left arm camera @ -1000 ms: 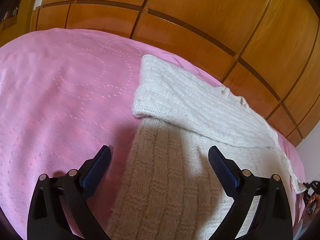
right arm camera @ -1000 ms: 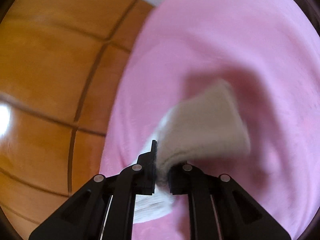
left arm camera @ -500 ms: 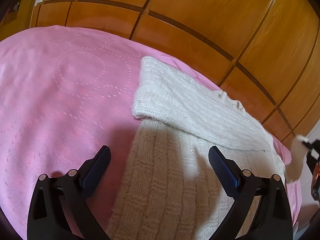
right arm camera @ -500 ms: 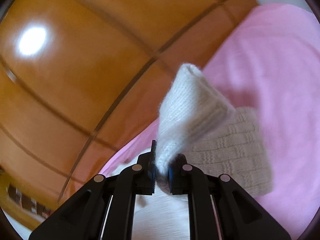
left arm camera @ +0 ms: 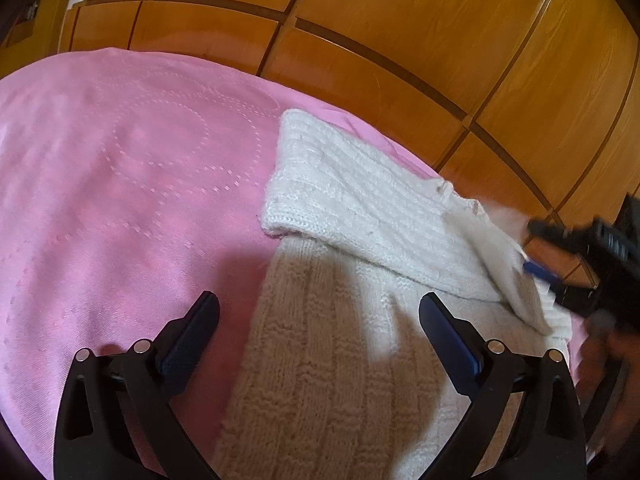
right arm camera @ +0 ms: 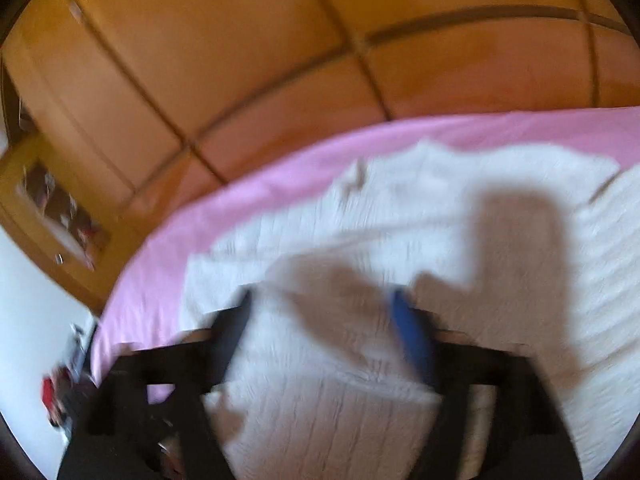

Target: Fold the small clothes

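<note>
Pink bedspread [left arm camera: 120,184], stitched dotted circles — backed by glossy orange wood wardrobe panels [left arm camera: 420,12], dark grooves; white wall [right arm camera: 28,300] beside.

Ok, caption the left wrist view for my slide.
Open left gripper hovers over a cream knit sweater on pink bedspread, right gripper at its far sleeve.

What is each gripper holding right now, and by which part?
The left gripper holds nothing and is open above the white knit sweater. The right gripper is blurred, but its fingers stand apart over the sweater, apparently gripping nothing.
</note>
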A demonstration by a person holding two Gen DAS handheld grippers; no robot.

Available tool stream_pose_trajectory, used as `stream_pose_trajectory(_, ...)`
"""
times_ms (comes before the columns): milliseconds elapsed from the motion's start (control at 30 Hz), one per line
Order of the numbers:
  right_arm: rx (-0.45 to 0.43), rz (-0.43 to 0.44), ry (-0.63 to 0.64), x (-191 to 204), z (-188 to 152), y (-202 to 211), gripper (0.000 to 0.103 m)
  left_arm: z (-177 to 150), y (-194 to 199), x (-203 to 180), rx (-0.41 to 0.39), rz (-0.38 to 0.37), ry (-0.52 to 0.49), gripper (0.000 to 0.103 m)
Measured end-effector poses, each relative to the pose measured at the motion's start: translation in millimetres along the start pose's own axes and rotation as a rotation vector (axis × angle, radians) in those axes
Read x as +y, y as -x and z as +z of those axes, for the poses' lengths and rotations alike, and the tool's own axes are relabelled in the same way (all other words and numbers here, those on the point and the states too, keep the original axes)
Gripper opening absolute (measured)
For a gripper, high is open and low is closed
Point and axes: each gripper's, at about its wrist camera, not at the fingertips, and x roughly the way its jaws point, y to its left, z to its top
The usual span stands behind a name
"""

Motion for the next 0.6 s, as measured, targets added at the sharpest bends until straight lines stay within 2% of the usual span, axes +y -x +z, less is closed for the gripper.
stream_pose_trajectory(100, 0.035, -0.066, 0.100, 6, -32, -2, 0.082, 0, -1, 0, 0.001, -0.001, 0.001, 0.099)
stream_pose_trajectory(133, 0.028, -0.087, 0.114, -1, -33, 1, 0.084, 0, -1, 0, 0.002, 0.000, 0.000, 0.099)
stream_pose_trajectory(233, -0.056, -0.220, 0.132, -29, -36, 29, 0.096, 0, -2, 0, 0.004, 0.001, -0.002, 0.099)
stream_pose_trajectory(267, -0.111, -0.294, 0.115, -39, -37, 48, 0.100, 0, -2, 0, 0.004, 0.001, -0.002, 0.099)
stream_pose_trajectory(367, -0.226, -0.526, 0.035, -75, -38, 83, 0.101, 1, -2, -1, 0.011, 0.008, -0.005, 0.099)
stream_pose_trajectory(433, -0.249, -0.690, -0.023, -99, -41, 93, 0.101, 2, -2, -3, 0.021, 0.023, -0.010, 0.099)
stream_pose_trajectory(467, -0.240, -0.738, -0.076, -114, -42, 96, 0.101, 3, -2, -6, 0.030, 0.042, -0.016, 0.099)
stream_pose_trajectory(533, -0.206, -0.717, -0.213, -142, -46, 100, 0.101, 7, -1, -13, 0.044, 0.072, -0.013, 0.096)
stream_pose_trajectory(600, -0.205, -0.631, -0.318, -163, -52, 101, 0.101, 13, 7, -20, 0.035, 0.030, 0.007, 0.089)
